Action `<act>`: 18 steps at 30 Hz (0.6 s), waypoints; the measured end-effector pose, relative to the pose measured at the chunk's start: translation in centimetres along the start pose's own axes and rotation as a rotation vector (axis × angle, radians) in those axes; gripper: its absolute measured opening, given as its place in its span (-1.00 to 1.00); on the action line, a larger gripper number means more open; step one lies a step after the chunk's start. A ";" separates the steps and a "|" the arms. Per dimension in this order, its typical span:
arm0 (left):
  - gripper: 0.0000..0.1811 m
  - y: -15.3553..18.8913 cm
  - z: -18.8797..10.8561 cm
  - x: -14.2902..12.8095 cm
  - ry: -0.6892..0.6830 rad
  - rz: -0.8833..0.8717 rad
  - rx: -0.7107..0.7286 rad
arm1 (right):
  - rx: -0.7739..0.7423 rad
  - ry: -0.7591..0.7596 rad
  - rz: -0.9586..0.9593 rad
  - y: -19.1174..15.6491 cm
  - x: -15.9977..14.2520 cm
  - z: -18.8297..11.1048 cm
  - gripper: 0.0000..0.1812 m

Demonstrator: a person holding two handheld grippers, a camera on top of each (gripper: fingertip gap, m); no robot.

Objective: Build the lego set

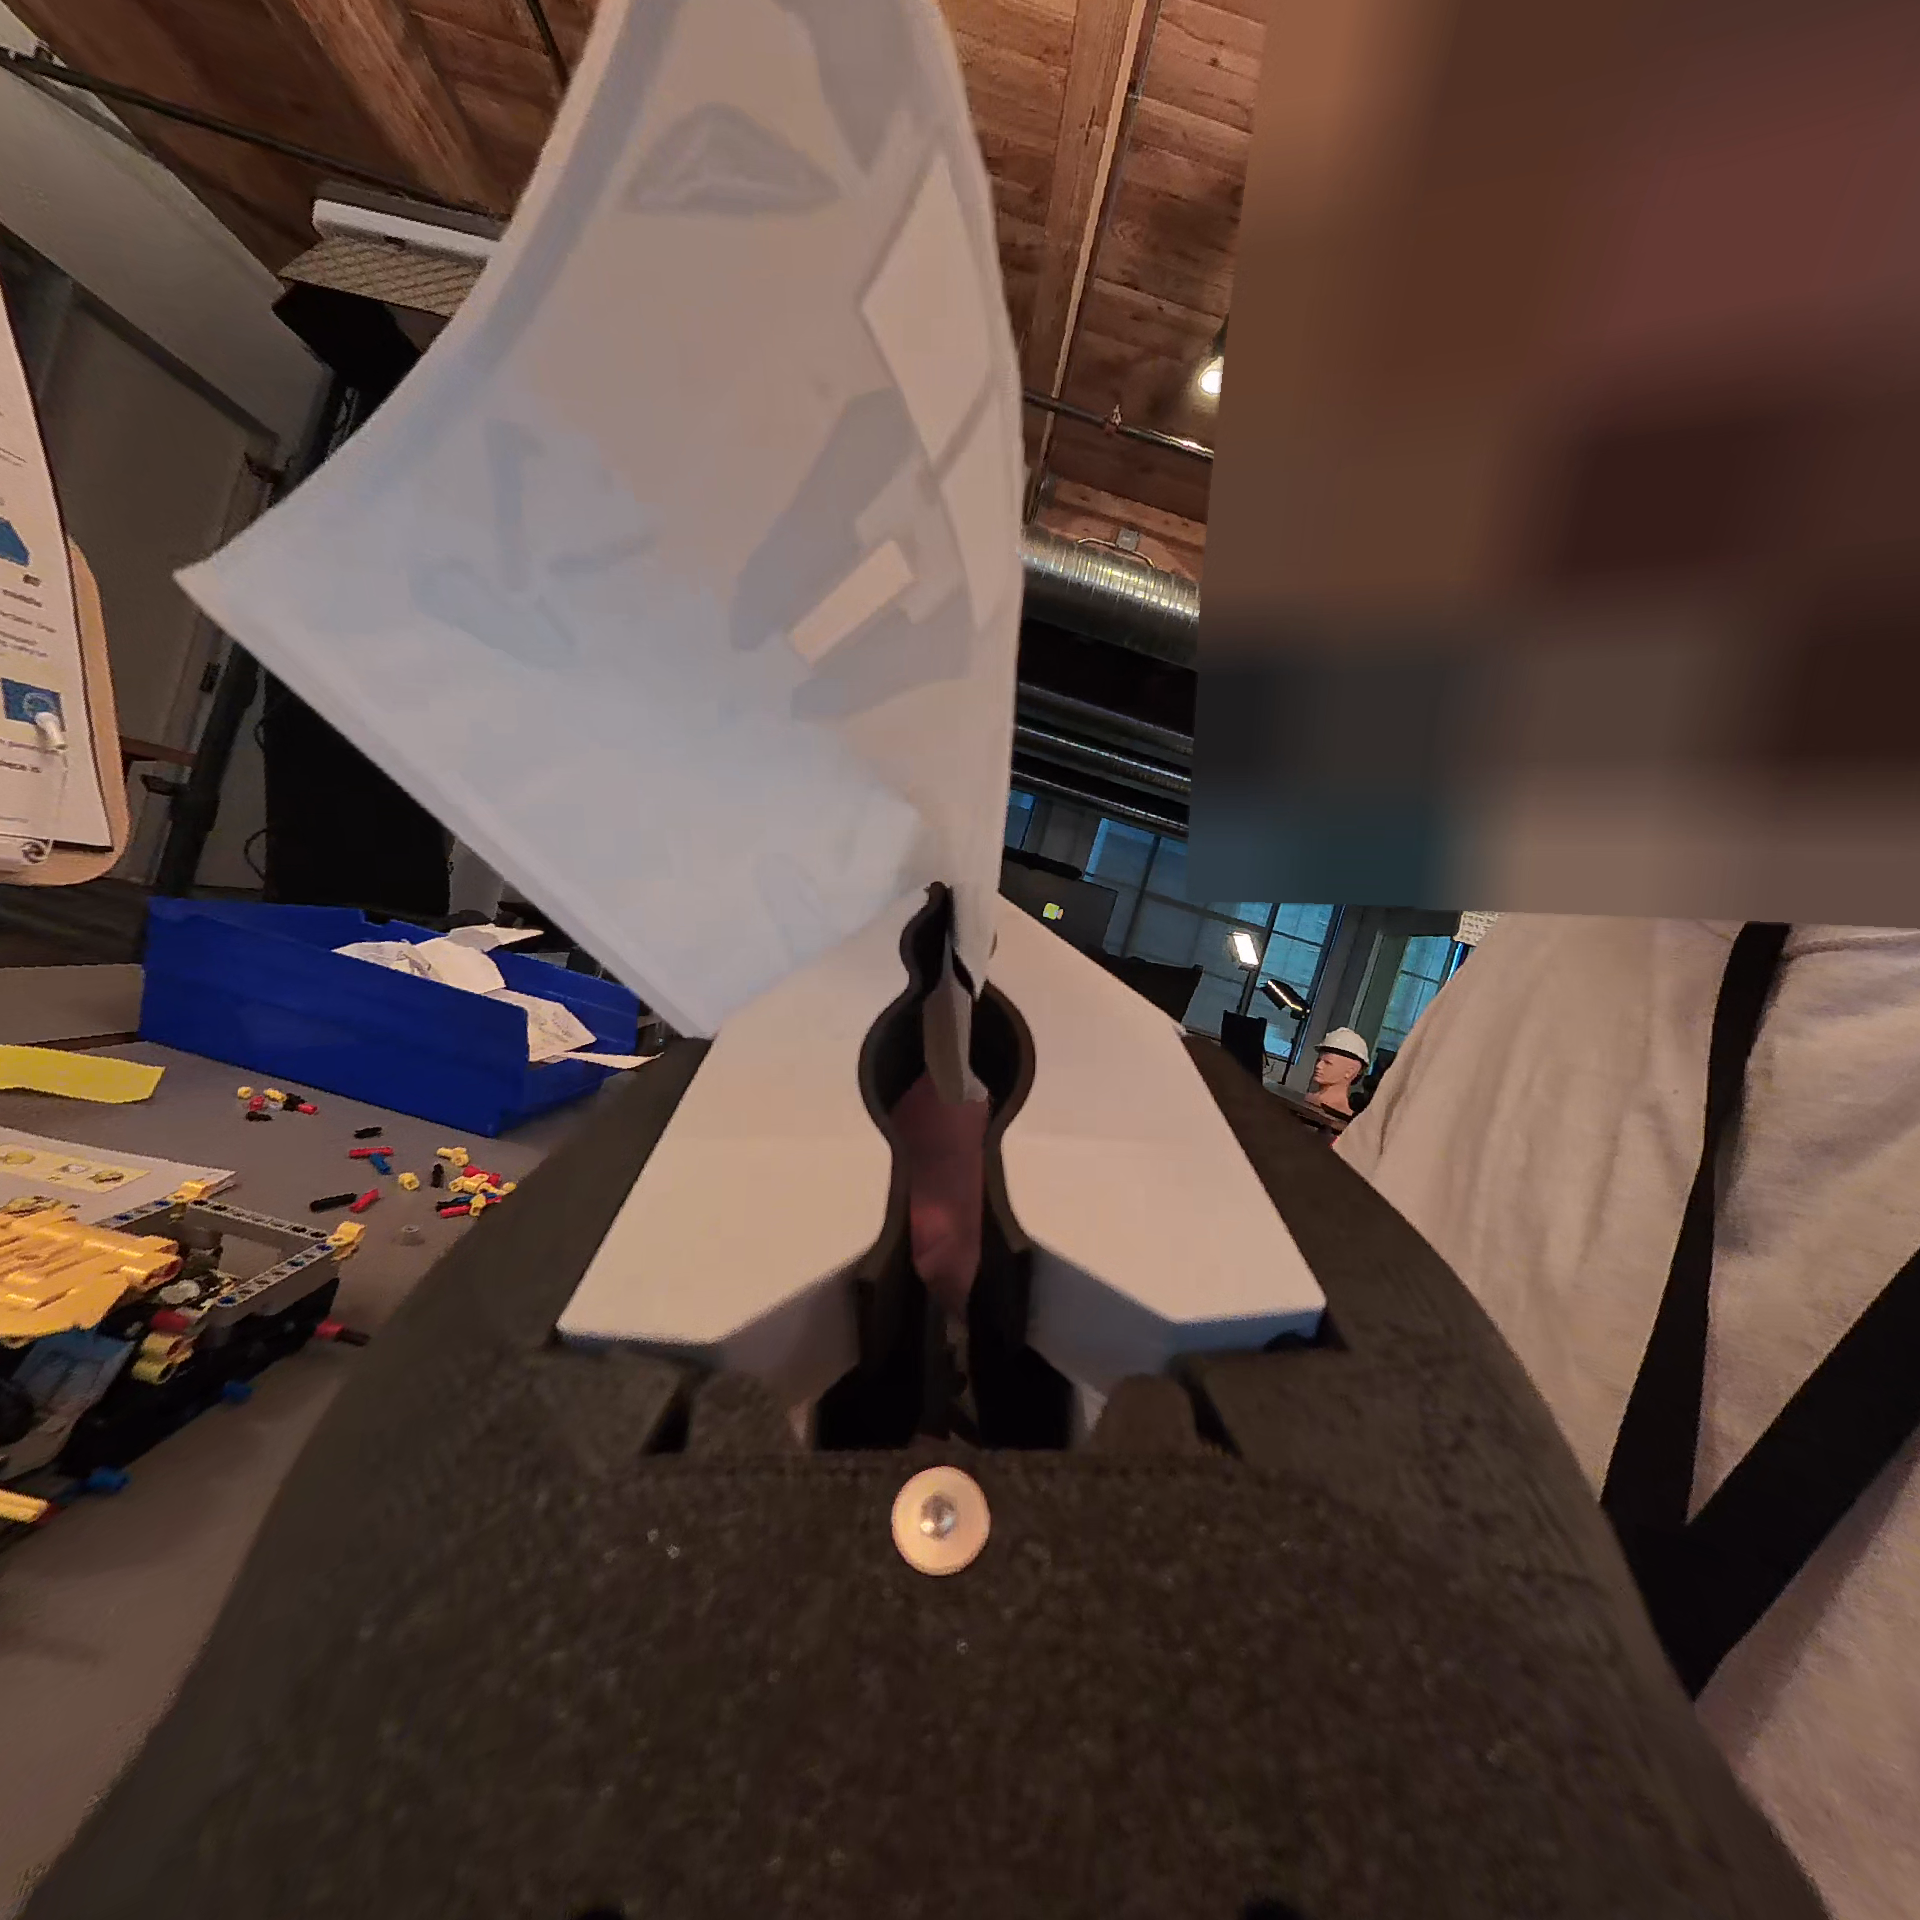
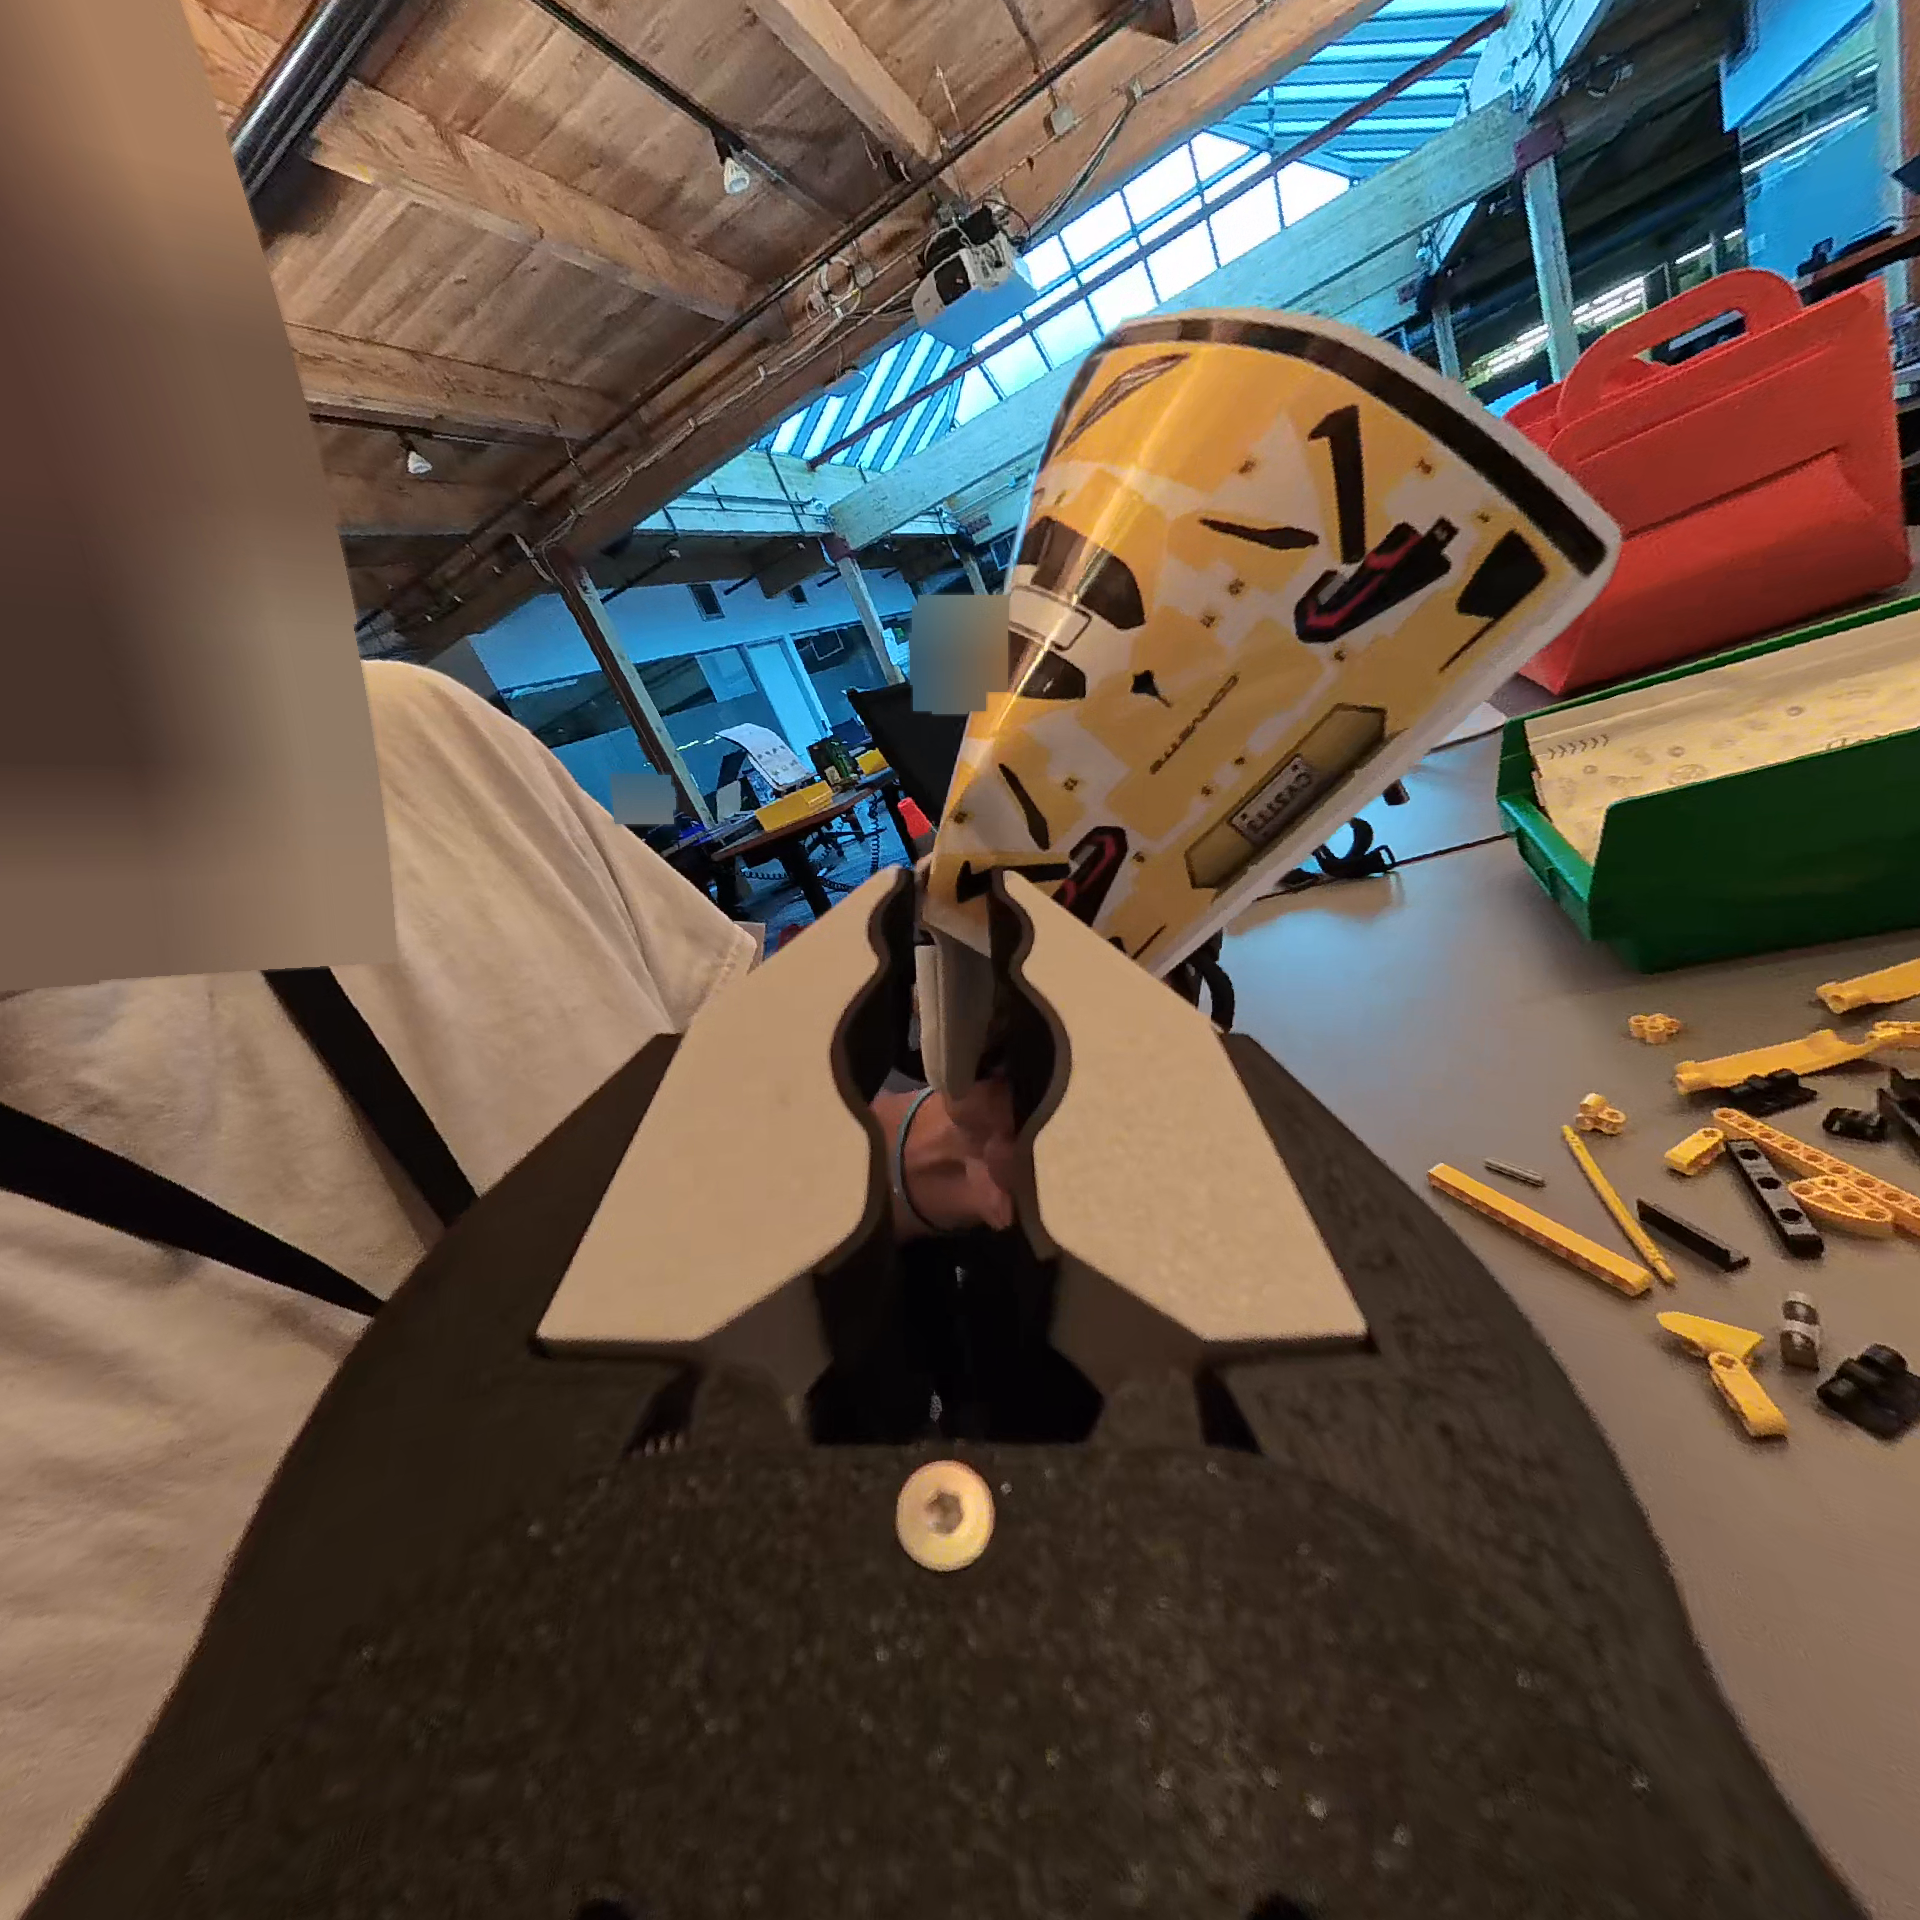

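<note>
Both grippers, left [image 1: 951, 914] and right [image 2: 951, 894], are clenched on one sticker sheet [image 2: 1226, 665], held up above the bench [image 2: 1403, 997]; it's light, thin and floppy, probably creases easily, so pinching the bare edge looks safest. Left view only gets its blank back plus the half-built yellow model [image 1: 114, 1288], while right view shows the printed face and loose yellow beams [image 2: 1538, 1231].

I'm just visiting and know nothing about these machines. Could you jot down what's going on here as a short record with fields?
Left gripper: fingers shut on the sticker sheet, plain back showing
Right gripper: fingers shut on the same sheet, printed yellow side showing
Sheet: held up off the table, curved
Partly built model: on the grey table
Loose pieces: scattered on the table
Bins: blue bin, green bin
</note>
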State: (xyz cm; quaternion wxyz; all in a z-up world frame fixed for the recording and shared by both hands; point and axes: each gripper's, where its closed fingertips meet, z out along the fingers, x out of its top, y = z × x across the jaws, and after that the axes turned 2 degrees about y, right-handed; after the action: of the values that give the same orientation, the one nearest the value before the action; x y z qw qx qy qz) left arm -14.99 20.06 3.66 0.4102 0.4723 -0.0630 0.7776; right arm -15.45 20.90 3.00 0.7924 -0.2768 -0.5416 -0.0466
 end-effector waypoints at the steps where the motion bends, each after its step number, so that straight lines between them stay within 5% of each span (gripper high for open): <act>1: -1.00 0.0 0.0 0.0 0.000 -0.001 0.001 | 0.002 0.001 0.000 0.0 0.0 0.0 -0.88; 18: -1.00 -0.3 -0.3 -0.1 -0.017 0.017 0.030 | 0.007 0.023 0.013 0.4 0.4 -1.2 -1.00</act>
State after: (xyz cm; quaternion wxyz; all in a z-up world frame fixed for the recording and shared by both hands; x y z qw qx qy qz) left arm -14.97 20.40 3.29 0.3958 0.4846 -0.0588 0.7778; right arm -14.13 20.78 2.88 0.7999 -0.2770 -0.5307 -0.0430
